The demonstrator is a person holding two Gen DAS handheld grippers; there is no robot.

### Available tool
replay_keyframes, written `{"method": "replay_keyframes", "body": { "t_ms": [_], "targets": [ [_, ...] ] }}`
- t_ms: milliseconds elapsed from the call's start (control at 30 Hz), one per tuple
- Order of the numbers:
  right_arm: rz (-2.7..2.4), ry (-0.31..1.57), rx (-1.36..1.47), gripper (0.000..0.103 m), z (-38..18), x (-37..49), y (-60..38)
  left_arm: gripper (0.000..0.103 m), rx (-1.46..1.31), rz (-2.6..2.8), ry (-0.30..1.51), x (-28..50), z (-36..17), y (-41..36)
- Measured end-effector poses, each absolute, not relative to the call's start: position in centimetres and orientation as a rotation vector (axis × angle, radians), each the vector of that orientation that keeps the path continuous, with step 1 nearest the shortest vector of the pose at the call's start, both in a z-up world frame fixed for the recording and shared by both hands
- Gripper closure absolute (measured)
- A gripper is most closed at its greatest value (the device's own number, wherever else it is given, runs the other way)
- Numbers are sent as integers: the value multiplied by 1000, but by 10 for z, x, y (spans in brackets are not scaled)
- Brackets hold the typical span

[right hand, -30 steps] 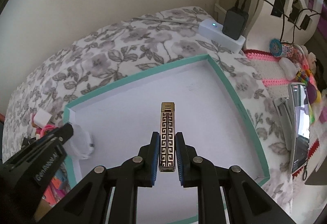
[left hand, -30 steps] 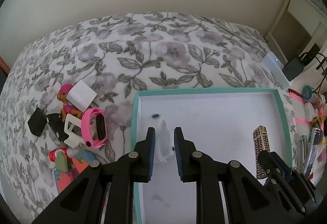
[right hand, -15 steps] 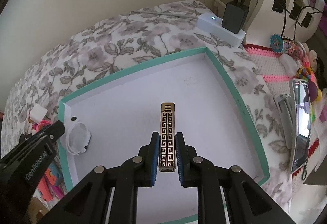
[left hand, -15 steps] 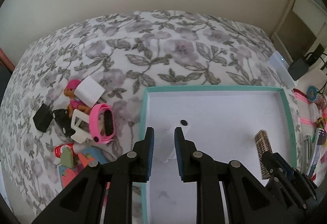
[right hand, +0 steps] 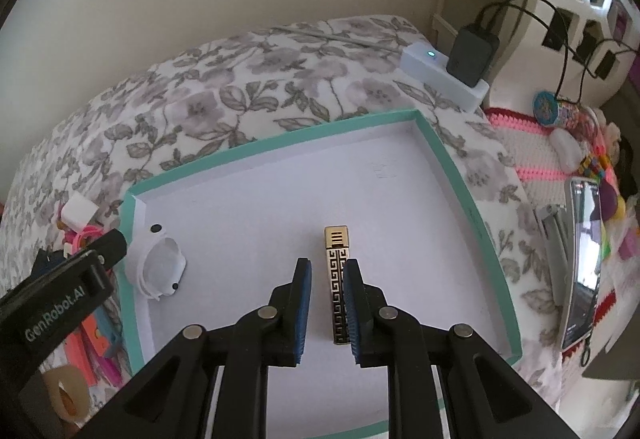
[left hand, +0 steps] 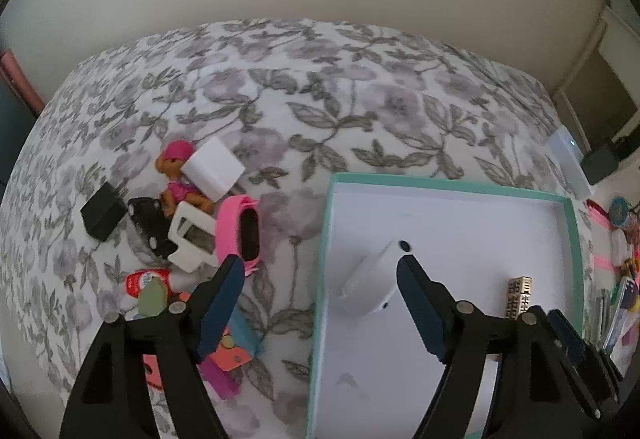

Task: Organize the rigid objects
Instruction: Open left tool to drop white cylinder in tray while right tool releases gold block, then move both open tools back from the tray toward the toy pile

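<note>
A teal-rimmed white tray (left hand: 440, 183) (right hand: 276, 151) lies on the floral bedspread. A white round case (left hand: 372, 283) (right hand: 160, 267) lies inside it by the left wall. My left gripper (left hand: 320, 267) is opening wide above that wall, its pads clear of the case. A gold-and-black patterned bar (right hand: 338, 279) (left hand: 520, 295) lies on the tray floor between the pads of my right gripper (right hand: 328, 263). Those jaws are opening, and a gap shows on the bar's left side. Left of the tray is a pile: a pink watch band (left hand: 240, 235), a white cube (left hand: 212, 169), a toy figure (left hand: 178, 175) and a black adapter (left hand: 102, 215).
A white power strip (right hand: 444, 75) with a black plug sits beyond the tray's far right corner. A phone (right hand: 580, 267) and small toys lie on a pink-and-white crochet mat (right hand: 532, 143) to the right. Colourful flat pieces (left hand: 228, 351) lie near the left gripper. A wall rises behind the bed.
My left jaws have sprung apart and let go of the white case, which now lies in the tray, and the left gripper has shifted left. The right jaws have parted slightly from the bar.
</note>
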State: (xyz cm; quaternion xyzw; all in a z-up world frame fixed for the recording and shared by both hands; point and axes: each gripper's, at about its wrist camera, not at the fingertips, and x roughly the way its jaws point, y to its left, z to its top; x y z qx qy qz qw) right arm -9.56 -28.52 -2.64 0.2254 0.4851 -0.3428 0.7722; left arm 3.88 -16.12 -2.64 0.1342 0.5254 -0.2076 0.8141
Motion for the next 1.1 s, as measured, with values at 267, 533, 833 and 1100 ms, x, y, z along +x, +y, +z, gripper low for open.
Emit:
{"method": "replay_keyframes", "body": {
  "t_ms": [267,533,833,1100],
  "targets": [
    [-735,1061,463,49,-29,-92,-279,19,263,-359,1154,53,-33,-143],
    [-718,1075,460,35,-34,-89,-274,19,247,-294,1194,63,-39,-129],
    [-706,1074,449,17,-34,-86,-271,19,223,-236,1221,73,-40,-115],
    [-685,1059,453,2,-32,-83,-265,19,214,-174,1259,78,-44,-101]
  ]
}}
